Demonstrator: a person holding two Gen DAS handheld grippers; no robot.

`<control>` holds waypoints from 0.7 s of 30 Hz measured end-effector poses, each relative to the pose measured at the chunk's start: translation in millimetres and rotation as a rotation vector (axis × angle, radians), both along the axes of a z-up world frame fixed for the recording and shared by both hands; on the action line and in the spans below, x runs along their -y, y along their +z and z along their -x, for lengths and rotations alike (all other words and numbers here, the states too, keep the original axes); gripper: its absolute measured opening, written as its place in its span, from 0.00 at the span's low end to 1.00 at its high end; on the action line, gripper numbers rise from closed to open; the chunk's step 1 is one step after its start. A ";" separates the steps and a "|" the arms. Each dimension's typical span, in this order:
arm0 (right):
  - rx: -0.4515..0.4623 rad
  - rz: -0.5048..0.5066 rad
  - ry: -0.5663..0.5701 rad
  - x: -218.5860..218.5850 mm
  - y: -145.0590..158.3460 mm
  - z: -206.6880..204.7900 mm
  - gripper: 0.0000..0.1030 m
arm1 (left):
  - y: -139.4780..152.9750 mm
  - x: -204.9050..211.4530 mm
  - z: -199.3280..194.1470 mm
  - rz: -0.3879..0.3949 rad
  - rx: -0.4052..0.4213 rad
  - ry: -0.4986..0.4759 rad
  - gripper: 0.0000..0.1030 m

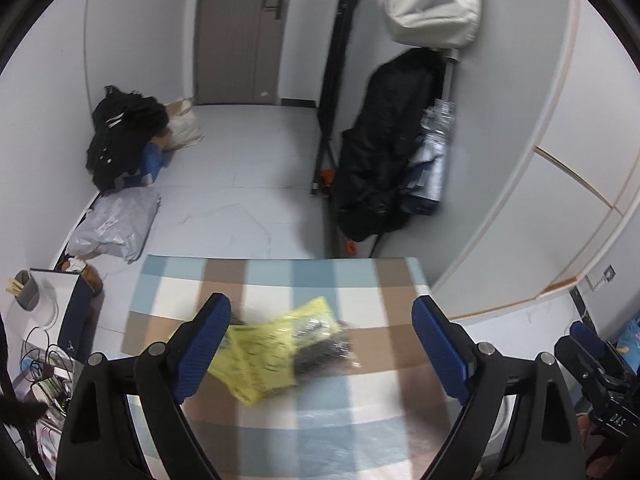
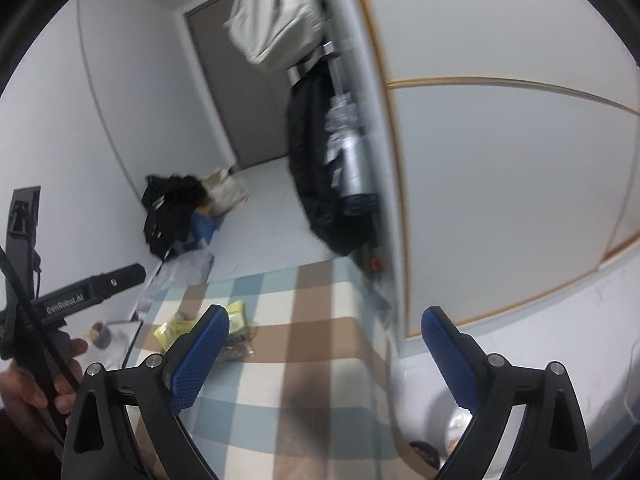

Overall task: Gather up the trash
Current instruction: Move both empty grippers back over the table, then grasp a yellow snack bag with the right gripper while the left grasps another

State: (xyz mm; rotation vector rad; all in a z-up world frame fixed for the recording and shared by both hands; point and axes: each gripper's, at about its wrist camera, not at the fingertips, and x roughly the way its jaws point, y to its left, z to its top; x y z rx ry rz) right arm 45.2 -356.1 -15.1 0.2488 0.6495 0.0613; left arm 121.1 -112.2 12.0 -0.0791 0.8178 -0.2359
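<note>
A crumpled yellow and clear plastic wrapper [image 1: 280,350] lies on the checked tablecloth [image 1: 320,280]. My left gripper [image 1: 322,334] is open and hangs just above the table, its blue fingers on either side of the wrapper, not touching it. The wrapper also shows in the right wrist view [image 2: 236,332], just past the left blue finger. My right gripper [image 2: 324,344] is open and empty, over the table's right edge. The other gripper's black body [image 2: 88,290] shows at the left of the right wrist view, held by a hand.
Past the table's far edge lies pale floor with a grey plastic bag [image 1: 116,224], black clothes [image 1: 124,136] and a paper bag [image 1: 184,124]. A black coat [image 1: 384,144] hangs on a rack. A white wardrobe [image 1: 540,160] stands right. Cluttered items [image 1: 44,320] sit at left.
</note>
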 end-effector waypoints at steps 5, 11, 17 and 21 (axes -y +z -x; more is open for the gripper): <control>-0.065 -0.013 0.096 -36.6 -6.6 -42.0 0.95 | -12.8 -35.8 -22.3 0.023 -0.028 0.048 0.87; -0.205 -0.026 0.227 -81.4 -34.9 -104.9 0.95 | -34.1 -71.5 -43.4 0.066 -0.088 0.103 0.87; -0.290 0.087 0.410 -136.0 -80.1 -148.2 0.95 | -37.1 -102.9 -56.6 0.118 -0.128 0.140 0.87; -0.331 0.111 0.432 -147.2 -110.5 -171.5 0.94 | -41.7 -114.4 -63.6 0.112 -0.154 0.161 0.87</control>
